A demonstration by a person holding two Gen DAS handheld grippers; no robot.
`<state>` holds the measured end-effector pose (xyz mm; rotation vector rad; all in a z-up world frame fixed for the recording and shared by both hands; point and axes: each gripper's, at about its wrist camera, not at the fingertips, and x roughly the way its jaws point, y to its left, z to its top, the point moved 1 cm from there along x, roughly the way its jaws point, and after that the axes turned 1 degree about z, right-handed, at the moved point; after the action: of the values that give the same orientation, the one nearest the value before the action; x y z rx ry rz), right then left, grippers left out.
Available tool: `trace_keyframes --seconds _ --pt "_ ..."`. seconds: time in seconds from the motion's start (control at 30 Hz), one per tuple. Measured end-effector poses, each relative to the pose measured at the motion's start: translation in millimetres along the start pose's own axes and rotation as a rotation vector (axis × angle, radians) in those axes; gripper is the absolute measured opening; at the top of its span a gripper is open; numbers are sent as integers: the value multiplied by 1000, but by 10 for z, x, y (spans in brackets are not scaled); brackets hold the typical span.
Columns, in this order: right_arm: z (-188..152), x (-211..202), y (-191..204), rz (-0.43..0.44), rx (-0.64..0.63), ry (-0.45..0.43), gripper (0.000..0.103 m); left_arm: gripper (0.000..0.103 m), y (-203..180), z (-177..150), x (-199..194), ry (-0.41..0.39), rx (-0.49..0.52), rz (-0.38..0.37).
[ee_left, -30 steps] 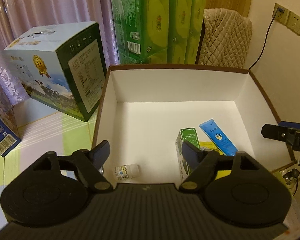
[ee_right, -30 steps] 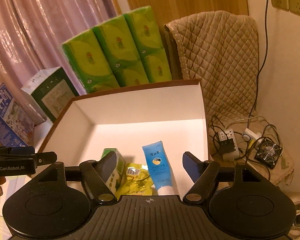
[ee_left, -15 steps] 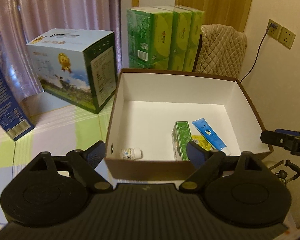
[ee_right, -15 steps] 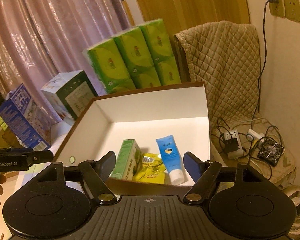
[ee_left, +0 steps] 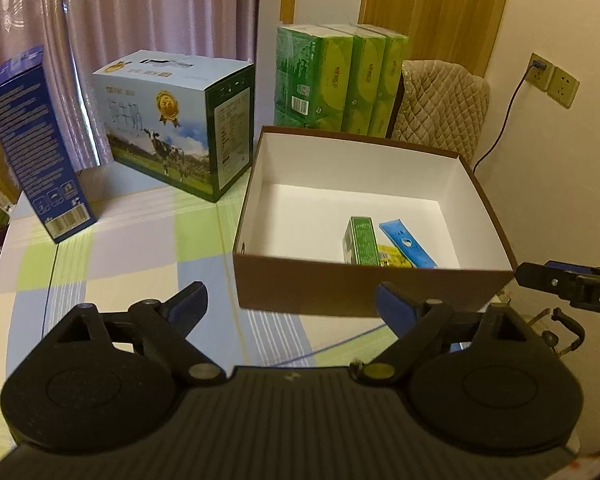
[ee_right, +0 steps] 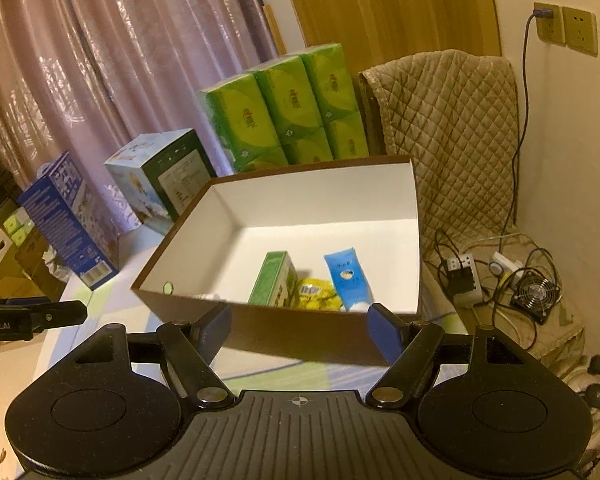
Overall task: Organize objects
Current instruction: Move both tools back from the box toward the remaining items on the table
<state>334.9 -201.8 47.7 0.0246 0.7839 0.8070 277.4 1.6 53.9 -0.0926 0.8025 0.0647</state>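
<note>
Checked tablecloth [ee_left: 132, 248] lies bare under our left gripper [ee_left: 290, 304] and right gripper [ee_right: 299, 326], both spread wide and holding nothing. Ahead of both sits the brown box [ee_left: 364, 288] with green carton [ee_right: 274, 280], yellow sachet [ee_right: 316, 292] and blue tube [ee_right: 346, 276] inside. Reaching forward low, we could catch its near wall and shove it.

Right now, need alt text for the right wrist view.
An open brown box with a white interior holds a green carton, a yellow packet and a blue tube. The right gripper hangs open and empty before its near wall. Green tissue packs stand behind.
</note>
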Motion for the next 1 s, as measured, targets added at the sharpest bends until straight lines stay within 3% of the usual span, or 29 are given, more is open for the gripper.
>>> trace_keyframes --seconds 1.0 --pt "-1018 -328 408 19 8 185 72 91 382 -1071 -505 131 -53 11"
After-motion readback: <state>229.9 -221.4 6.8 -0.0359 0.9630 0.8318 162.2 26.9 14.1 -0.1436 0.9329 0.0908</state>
